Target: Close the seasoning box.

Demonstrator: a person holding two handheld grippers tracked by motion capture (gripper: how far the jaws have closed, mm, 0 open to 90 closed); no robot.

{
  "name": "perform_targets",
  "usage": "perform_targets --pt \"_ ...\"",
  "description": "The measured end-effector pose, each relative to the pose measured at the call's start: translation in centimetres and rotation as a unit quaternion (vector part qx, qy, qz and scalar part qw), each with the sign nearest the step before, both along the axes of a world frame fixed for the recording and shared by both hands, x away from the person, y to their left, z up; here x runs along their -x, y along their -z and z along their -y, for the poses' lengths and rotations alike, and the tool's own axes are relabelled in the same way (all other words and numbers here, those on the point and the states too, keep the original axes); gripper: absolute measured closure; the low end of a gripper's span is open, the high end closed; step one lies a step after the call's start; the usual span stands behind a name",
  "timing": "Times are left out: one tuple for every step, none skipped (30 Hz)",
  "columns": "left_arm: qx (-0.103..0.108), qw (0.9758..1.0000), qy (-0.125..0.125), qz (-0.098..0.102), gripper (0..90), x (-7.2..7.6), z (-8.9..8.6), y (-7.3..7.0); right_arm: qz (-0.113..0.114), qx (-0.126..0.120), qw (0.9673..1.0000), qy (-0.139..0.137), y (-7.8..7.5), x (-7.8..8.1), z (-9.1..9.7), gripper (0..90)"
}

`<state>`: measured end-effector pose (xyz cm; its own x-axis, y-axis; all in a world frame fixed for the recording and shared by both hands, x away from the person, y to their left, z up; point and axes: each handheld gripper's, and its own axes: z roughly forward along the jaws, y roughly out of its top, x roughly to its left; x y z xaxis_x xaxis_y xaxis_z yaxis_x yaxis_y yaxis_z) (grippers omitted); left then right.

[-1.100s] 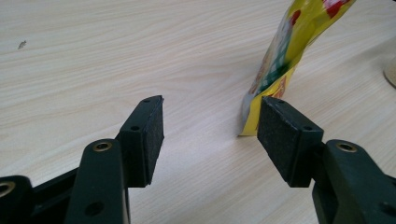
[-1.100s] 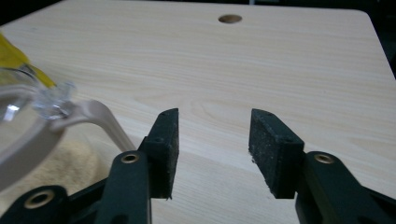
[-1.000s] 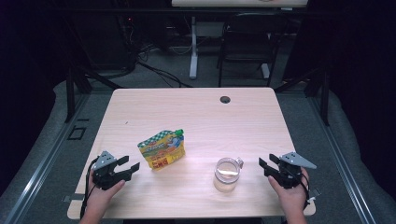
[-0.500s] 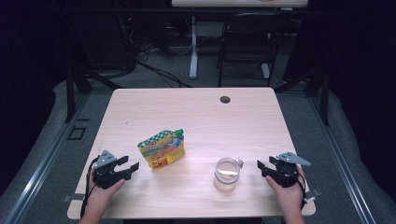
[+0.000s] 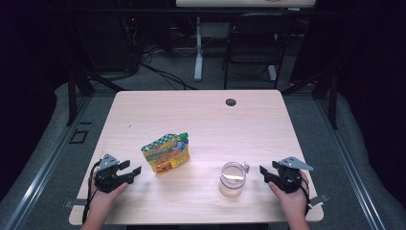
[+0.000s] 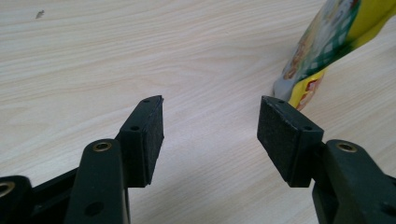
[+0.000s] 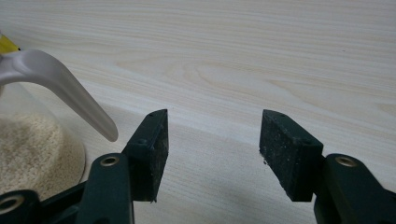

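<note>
Left hand-held gripper [image 5: 130, 171] rests near the counter's near left corner, held by the person's left hand [image 5: 103, 194]; its two black jaws stand wide apart with nothing between them, only bare wood showing in the left gripper view [image 6: 210, 133]. Just to its right, a little farther off, lies the yellow and green printed food pouch with a green spout cap [image 5: 166, 153], apart from the jaws; in the left gripper view the pouch [image 6: 327, 42] sits beyond the right-hand jaw, its near end close to that pad's tip. Pale wood-grain counter [image 5: 206, 120] carries a small dark round grommet [image 5: 231, 102] at its far edge. Right of centre, near the front, stands the clear glass jar with a pale handle, holding a light grainy filling [image 5: 232, 178]. Right hand-held gripper [image 5: 265, 173], in the person's right hand [image 5: 291, 196], sits just right of the jar without touching it. Its jaws have just been opening and are now spread wide, empty [image 7: 212, 140]; the jar [image 7: 32, 140] shows left of them.
</note>
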<state>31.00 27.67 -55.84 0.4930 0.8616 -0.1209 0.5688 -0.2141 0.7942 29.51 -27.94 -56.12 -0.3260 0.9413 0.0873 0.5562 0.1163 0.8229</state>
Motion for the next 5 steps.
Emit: perform_targets --pt "0.002 1.0 -0.001 0.005 41.0 -0.04 -0.09 0.02 0.0 0.0 1.0 0.001 -0.01 0.02 0.02 42.1" --pt "0.004 1.0 -0.004 0.007 40.6 -0.04 -0.15 -0.01 0.0 0.0 1.0 0.001 -0.02 0.03 0.05 42.1" --pt "0.002 0.9999 -0.005 0.01 40.3 -0.06 -0.23 -0.03 0.001 -0.001 1.0 0.003 -0.02 0.03 0.08 41.9" --pt "0.001 0.9999 -0.006 0.009 39.8 -0.08 -0.34 -0.07 0.002 -0.003 1.0 0.004 -0.03 0.04 0.12 41.7" --pt "-0.001 0.9999 -0.012 0.01 39.6 -0.1 -0.4 -0.05 0.002 -0.002 1.0 0.005 -0.05 0.06 0.16 41.6"
